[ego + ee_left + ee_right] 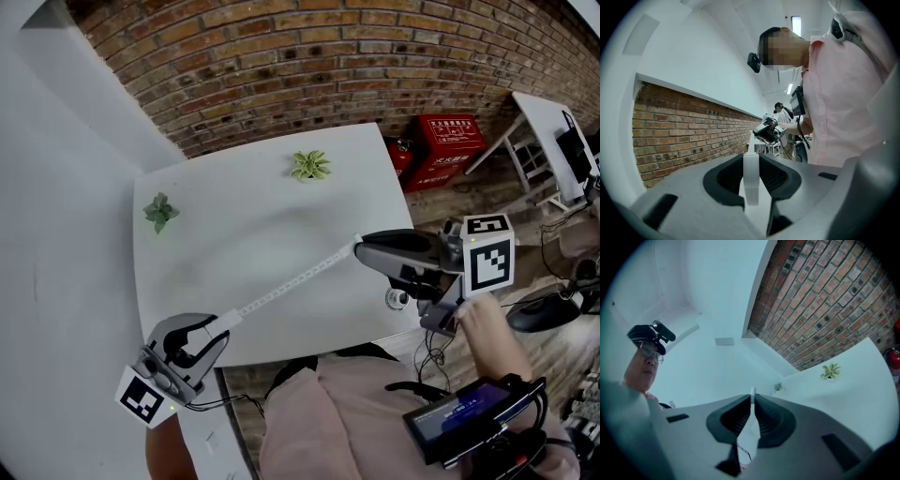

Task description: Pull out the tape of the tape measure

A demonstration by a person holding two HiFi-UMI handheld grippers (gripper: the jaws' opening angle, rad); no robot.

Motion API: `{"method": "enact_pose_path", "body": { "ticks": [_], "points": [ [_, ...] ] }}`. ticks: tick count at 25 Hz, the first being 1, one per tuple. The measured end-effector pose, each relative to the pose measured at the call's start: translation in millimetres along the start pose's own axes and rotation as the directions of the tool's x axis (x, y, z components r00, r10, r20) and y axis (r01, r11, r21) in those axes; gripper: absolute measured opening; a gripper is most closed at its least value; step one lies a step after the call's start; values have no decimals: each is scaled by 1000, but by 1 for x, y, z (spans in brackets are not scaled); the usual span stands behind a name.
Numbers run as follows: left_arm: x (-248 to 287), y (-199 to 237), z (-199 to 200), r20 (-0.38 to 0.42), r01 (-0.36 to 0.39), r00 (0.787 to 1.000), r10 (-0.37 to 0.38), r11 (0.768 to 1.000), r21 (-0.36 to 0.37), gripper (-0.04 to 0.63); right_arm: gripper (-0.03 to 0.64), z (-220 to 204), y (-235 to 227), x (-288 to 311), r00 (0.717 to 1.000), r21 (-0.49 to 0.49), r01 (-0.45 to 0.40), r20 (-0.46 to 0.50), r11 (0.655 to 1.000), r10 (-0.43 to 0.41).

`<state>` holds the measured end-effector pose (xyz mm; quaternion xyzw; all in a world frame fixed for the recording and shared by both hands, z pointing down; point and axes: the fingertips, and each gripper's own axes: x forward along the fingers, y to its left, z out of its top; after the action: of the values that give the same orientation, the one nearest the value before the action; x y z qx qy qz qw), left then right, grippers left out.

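Note:
A white tape stretches taut above the white table, from lower left to centre right. At its lower-left end my left gripper is shut on the small white tape measure case. In the left gripper view the case stands upright between the jaws, and the tape runs on to the far gripper. My right gripper is shut on the tape's free end. In the right gripper view the thin tape end is pinched between the closed jaws.
Two small potted plants stand on the table, one far centre and one far left. Red crates sit on the floor beyond the right edge, under a brick wall. A white desk and cables lie at the right.

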<state>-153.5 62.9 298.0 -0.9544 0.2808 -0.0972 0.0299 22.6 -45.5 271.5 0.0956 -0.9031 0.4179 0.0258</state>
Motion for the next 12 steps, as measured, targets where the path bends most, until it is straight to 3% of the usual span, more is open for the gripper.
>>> {"method": "enact_pose_path", "body": {
  "ticks": [12],
  "points": [
    [-6,3,-2,-6,-14,1000,14,1000,-2,101,31,8,-4,-10,1000,-9,19,22,1000,-19]
  ]
}}
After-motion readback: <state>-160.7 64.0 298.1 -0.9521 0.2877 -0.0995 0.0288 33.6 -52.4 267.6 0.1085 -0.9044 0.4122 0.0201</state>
